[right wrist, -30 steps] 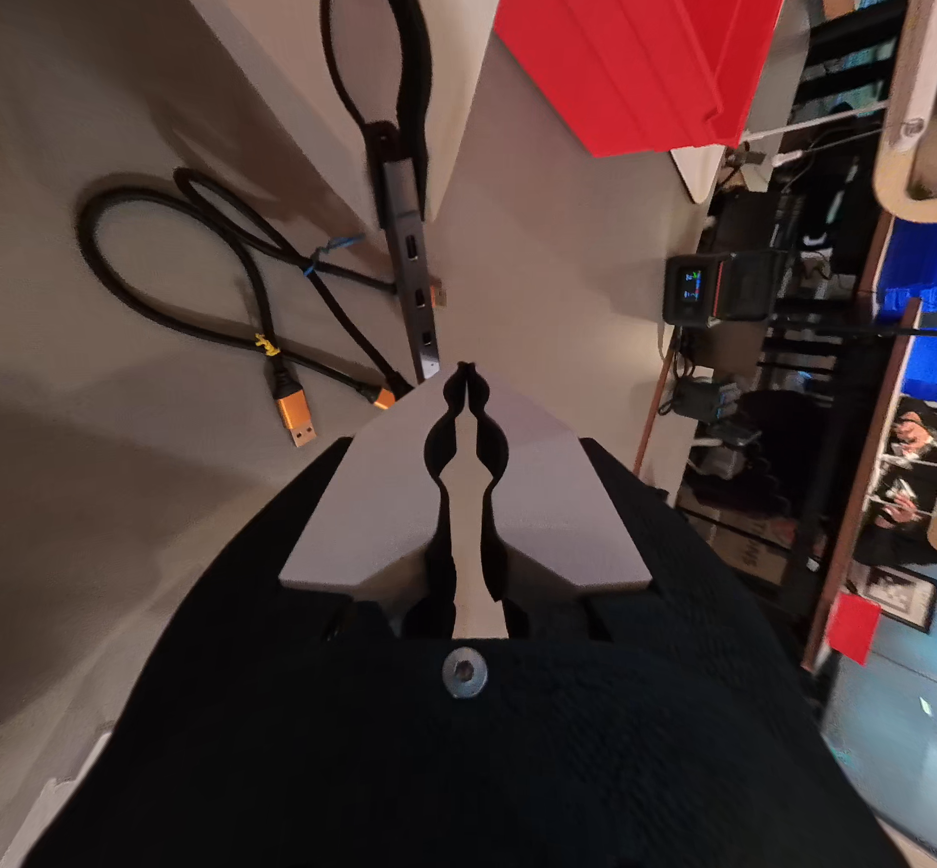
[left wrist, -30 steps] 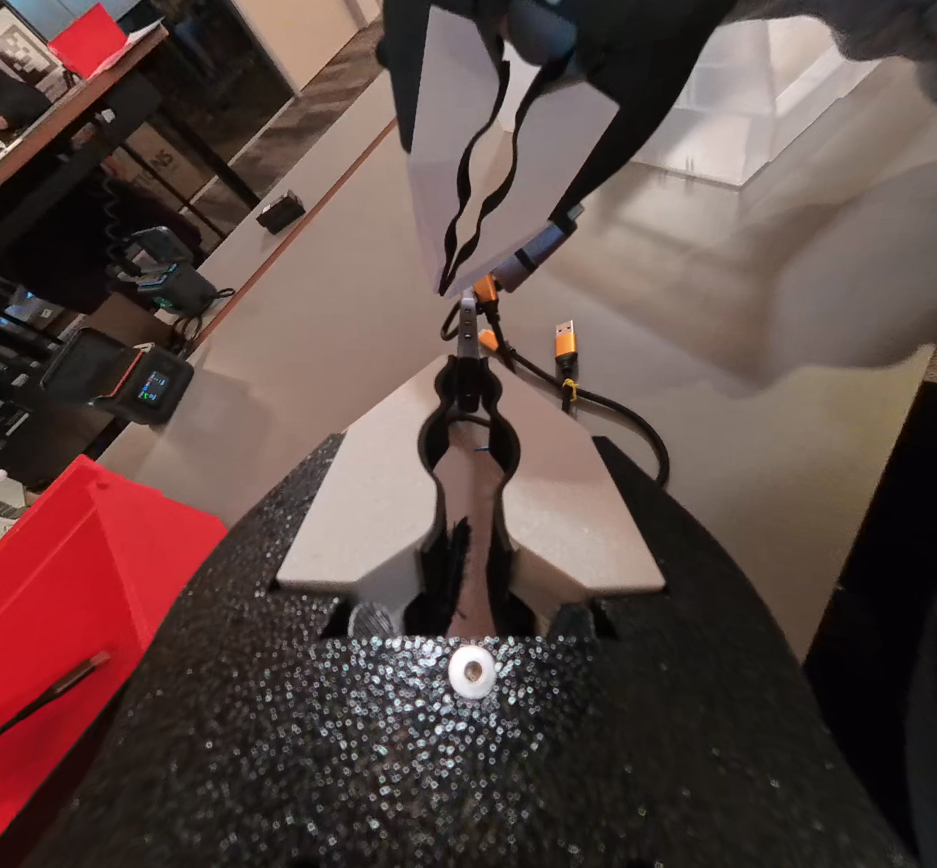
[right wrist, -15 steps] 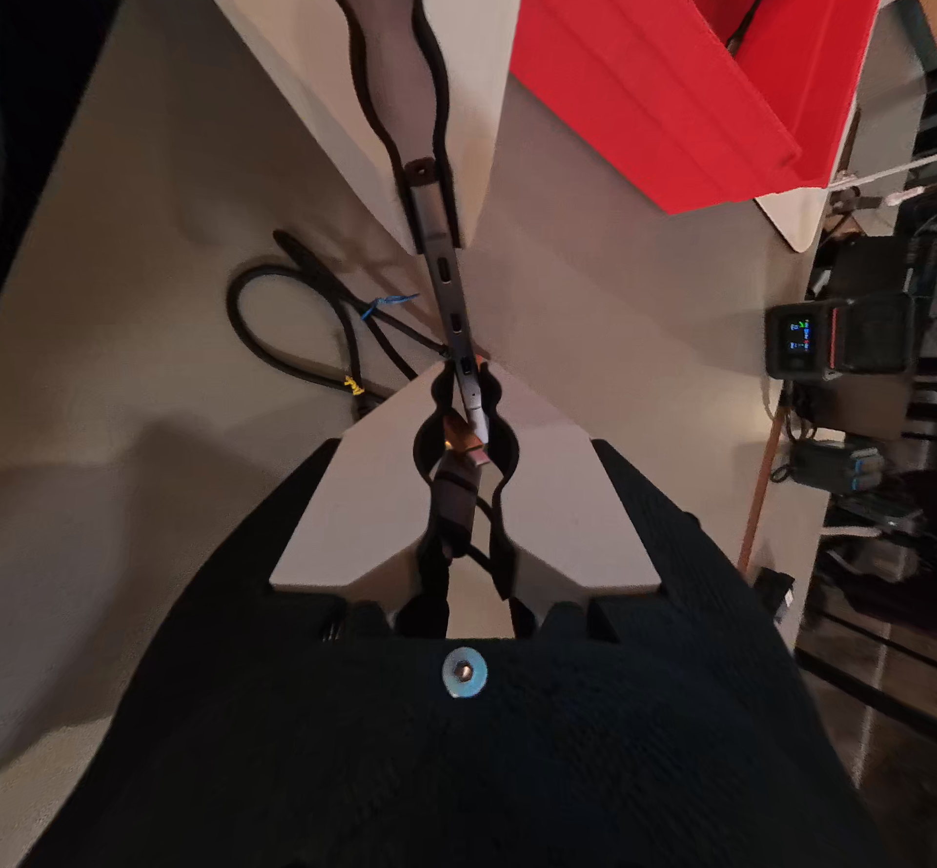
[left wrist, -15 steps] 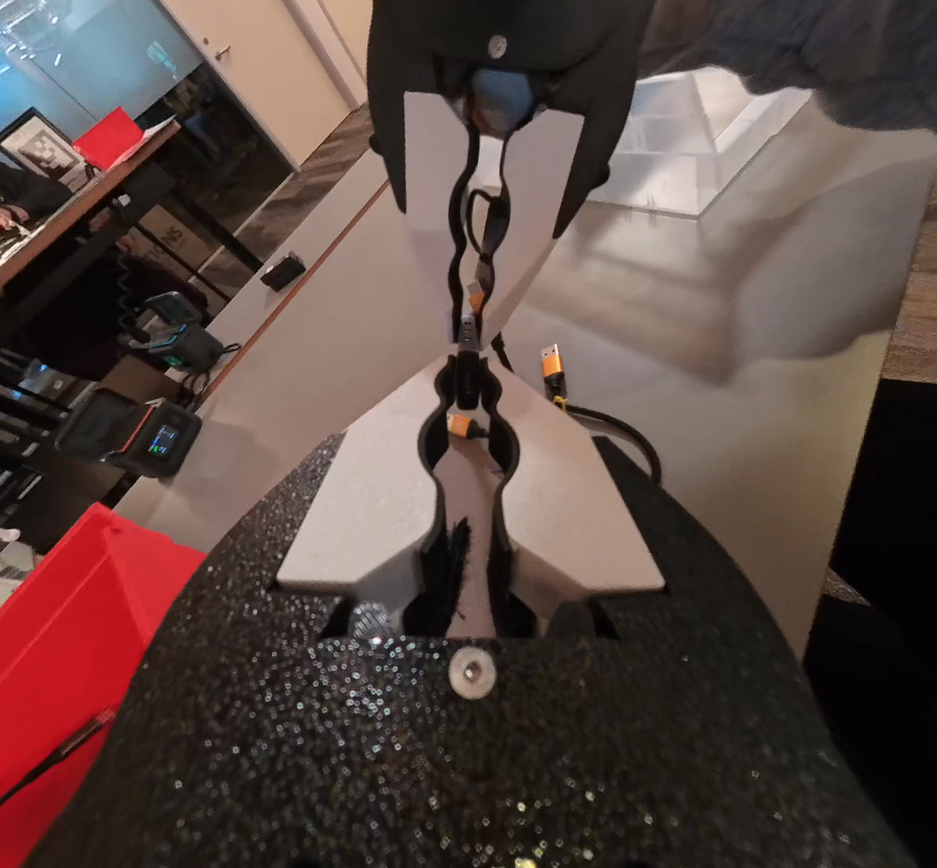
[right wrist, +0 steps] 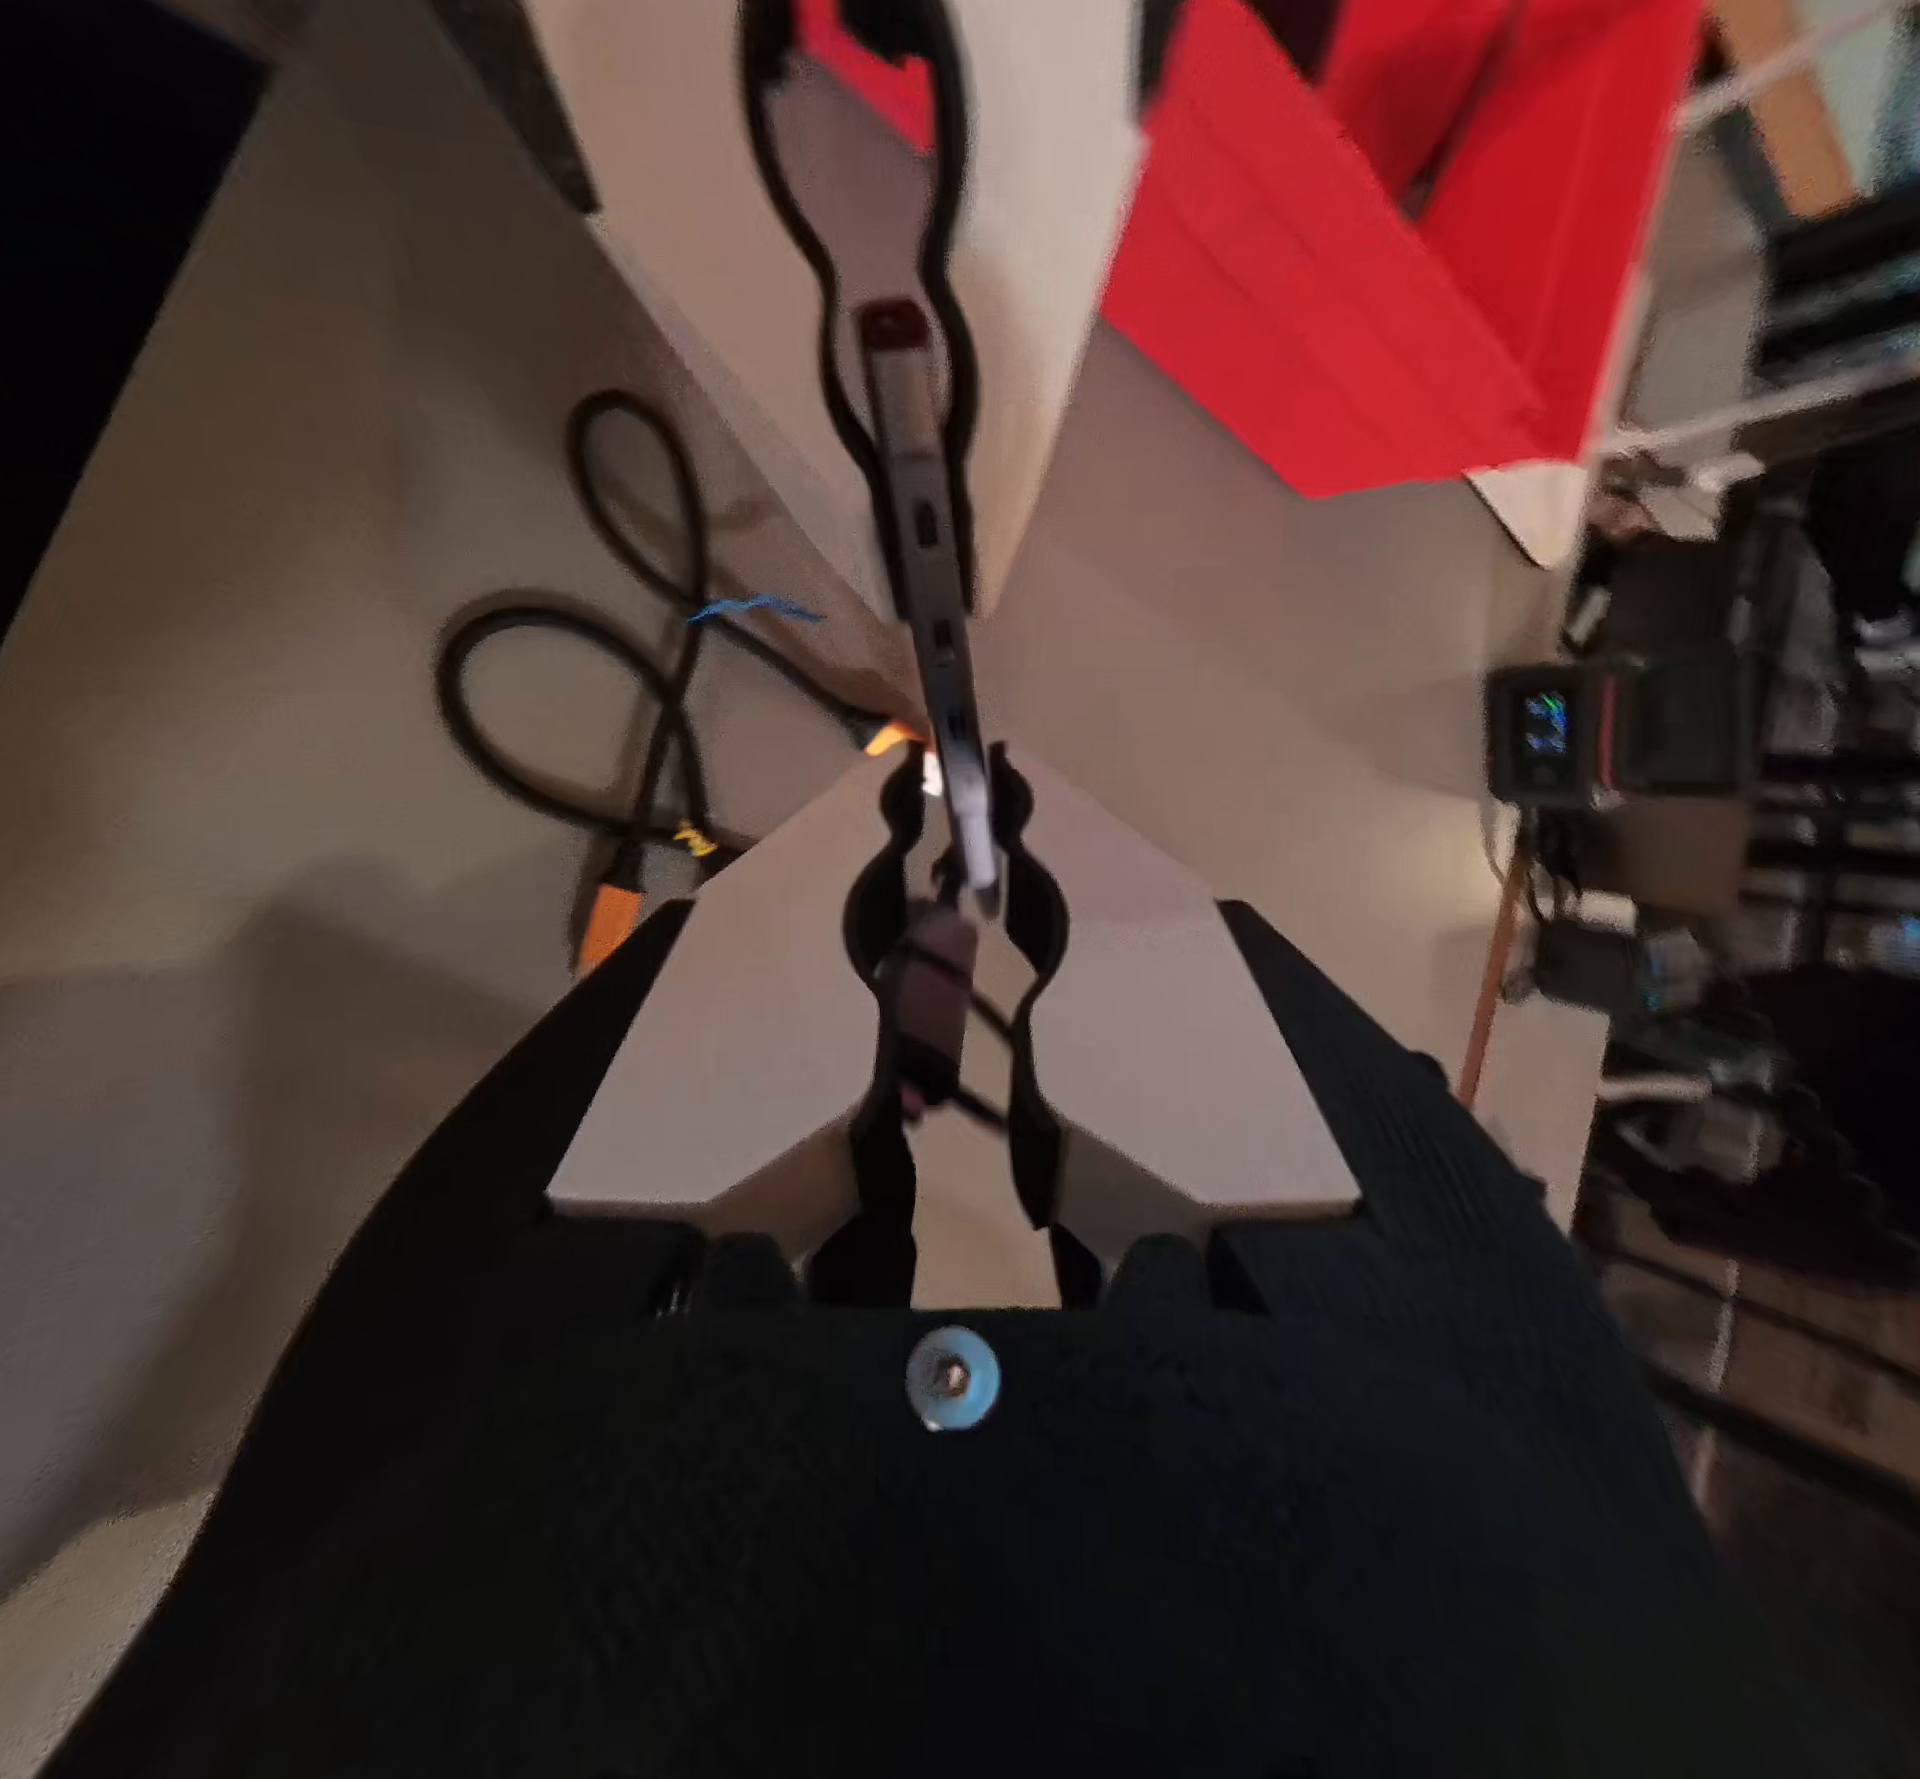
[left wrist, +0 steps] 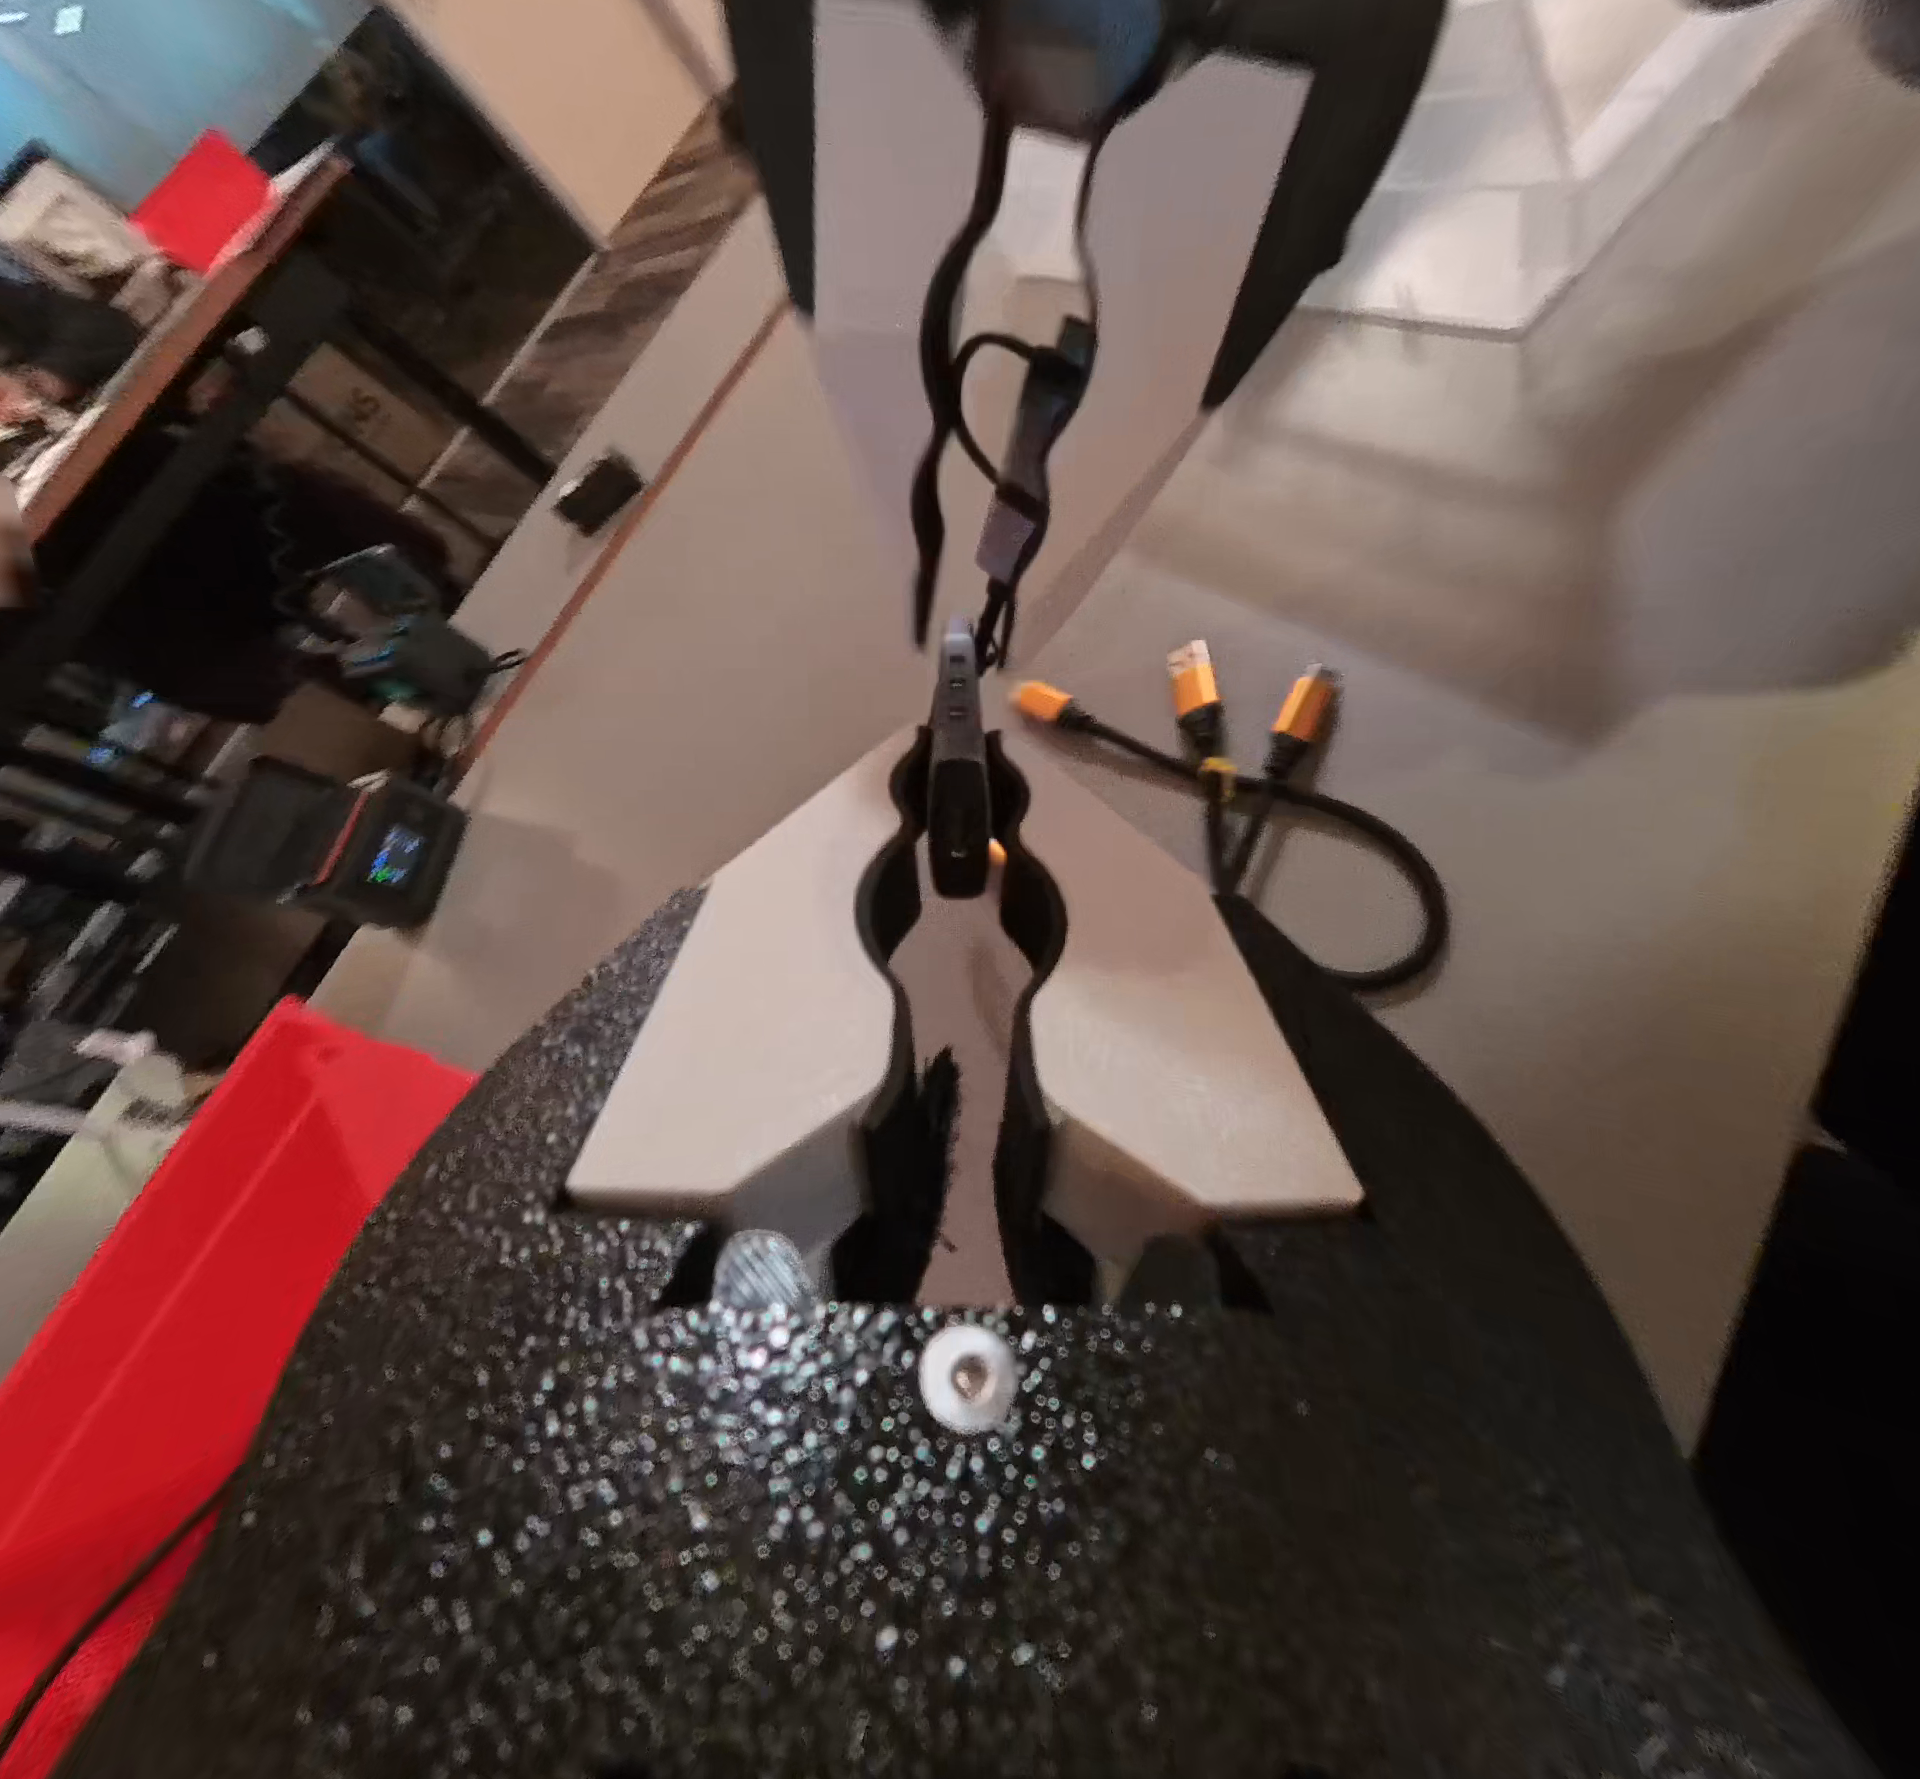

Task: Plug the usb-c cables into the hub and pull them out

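My left gripper [left wrist: 958, 753] is shut on a slim dark grey hub [left wrist: 956, 690] and holds it above the beige table [left wrist: 1558, 1054]. The hub points at my right gripper [left wrist: 966, 623], which faces it tip to tip. In the right wrist view the hub [right wrist: 925, 503] runs from the left gripper [right wrist: 935, 617] into my right gripper [right wrist: 958, 773]. The right jaws stand narrowly apart around a grey plug [right wrist: 935, 976] on a thin black lead, which also shows in the left wrist view [left wrist: 1013, 524]. Three orange-tipped cable plugs [left wrist: 1195, 690] lie on the table beside the hub.
The black cables [right wrist: 623, 503] lie looped on the table. A red bin [left wrist: 208, 1262] stands by my left gripper and shows in the right wrist view [right wrist: 1299, 275]. A clear plastic box [left wrist: 1455, 171] sits at the far side. A small black device with a lit screen [left wrist: 353, 846] stands past the table edge. The tips of both grippers are at nearly the same place.
The right gripper was shut and empty beside the hub's end. It now has its jaws around the grey plug. Both grippers have come closer together, and the frames are blurred by motion.
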